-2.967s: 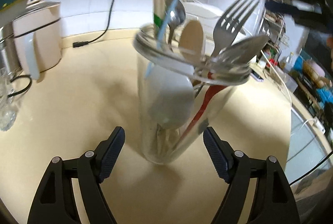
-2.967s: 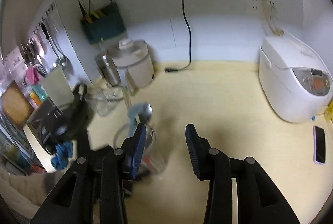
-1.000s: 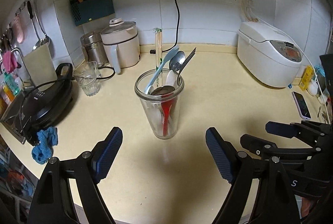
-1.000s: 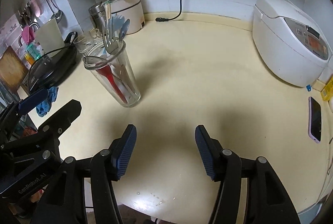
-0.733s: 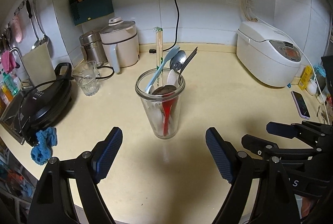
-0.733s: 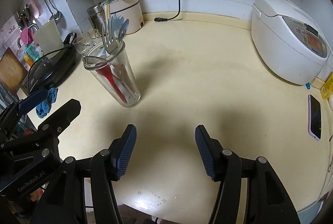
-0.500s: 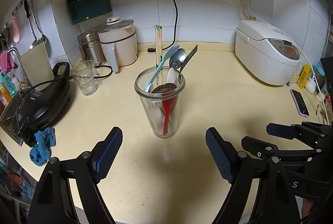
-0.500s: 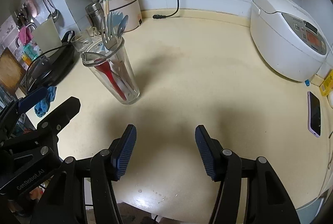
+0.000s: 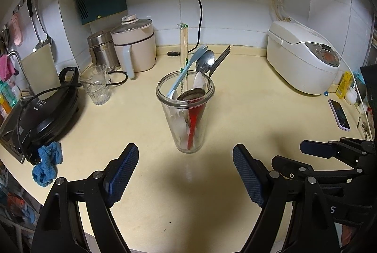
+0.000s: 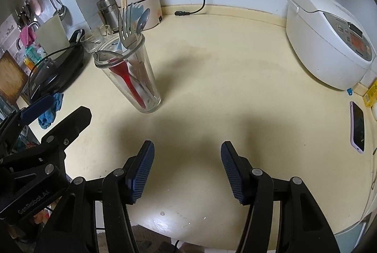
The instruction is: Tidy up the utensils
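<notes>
- The cream desk [image 9: 247, 111] spreads out in front of me; I see no loose utensil on it, so I judge the sorting itself done and the step in hand is the finish: backing off and checking.
- The white rice cooker [image 9: 304, 62] sits at the back right, well apart from the work, and a black griddle [image 9: 40, 116] sits at the left edge with a blue cloth [image 9: 47, 163] beside it.
- My left hand-held gripper [image 9: 185, 174] hangs over the front of the desk with its jaws wide apart and nothing between them; the glass jar stands beyond its fingertips, not touched.
- My right hand-held gripper [image 10: 187, 168] has its jaws apart too, empty, over bare desk, with the jar off to its left.
- The glass jar [image 9: 186, 116] stands upright near the middle of the desk.
- In it stand a red spoon [image 9: 193, 123], a fork [image 10: 126, 27], a metal spoon [image 9: 205, 62], a pale blue spork [image 9: 188, 69] and wrapped chopsticks [image 9: 183, 48].
- Next, I think, I only need to keep both grippers clear of the jar so nothing tips.
</notes>
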`<state>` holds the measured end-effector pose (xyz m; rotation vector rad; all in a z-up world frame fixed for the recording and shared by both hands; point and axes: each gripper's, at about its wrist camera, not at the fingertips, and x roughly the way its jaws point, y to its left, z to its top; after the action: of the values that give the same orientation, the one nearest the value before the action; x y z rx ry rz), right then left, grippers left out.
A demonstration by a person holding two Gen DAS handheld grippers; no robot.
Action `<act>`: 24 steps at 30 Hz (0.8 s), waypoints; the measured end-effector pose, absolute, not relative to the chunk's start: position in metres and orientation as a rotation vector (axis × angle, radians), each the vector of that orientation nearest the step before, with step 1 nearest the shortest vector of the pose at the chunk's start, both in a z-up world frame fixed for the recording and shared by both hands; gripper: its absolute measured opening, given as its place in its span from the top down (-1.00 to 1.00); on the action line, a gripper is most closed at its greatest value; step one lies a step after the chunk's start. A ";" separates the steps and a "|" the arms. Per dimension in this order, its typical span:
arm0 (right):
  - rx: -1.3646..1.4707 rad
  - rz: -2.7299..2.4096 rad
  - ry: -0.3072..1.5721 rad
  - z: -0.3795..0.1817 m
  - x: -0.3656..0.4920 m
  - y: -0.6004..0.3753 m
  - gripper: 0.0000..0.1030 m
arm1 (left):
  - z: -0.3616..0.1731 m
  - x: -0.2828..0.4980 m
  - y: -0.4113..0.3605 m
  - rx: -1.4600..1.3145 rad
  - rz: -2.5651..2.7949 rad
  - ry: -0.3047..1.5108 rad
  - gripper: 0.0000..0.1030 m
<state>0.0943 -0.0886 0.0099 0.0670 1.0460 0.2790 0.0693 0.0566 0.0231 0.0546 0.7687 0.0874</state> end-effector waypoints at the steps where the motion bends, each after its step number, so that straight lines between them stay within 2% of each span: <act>1: 0.065 0.279 1.047 0.009 0.095 -0.088 -0.15 | 0.023 0.069 0.057 0.052 0.088 0.768 -0.66; 24: 0.052 0.298 1.047 0.007 0.103 -0.076 -0.16 | 0.018 0.073 0.073 0.041 0.100 0.771 -0.66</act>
<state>0.1035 -0.0764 0.0073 0.0520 1.0470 0.2979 0.0728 0.0732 0.0182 0.0413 0.7711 0.0997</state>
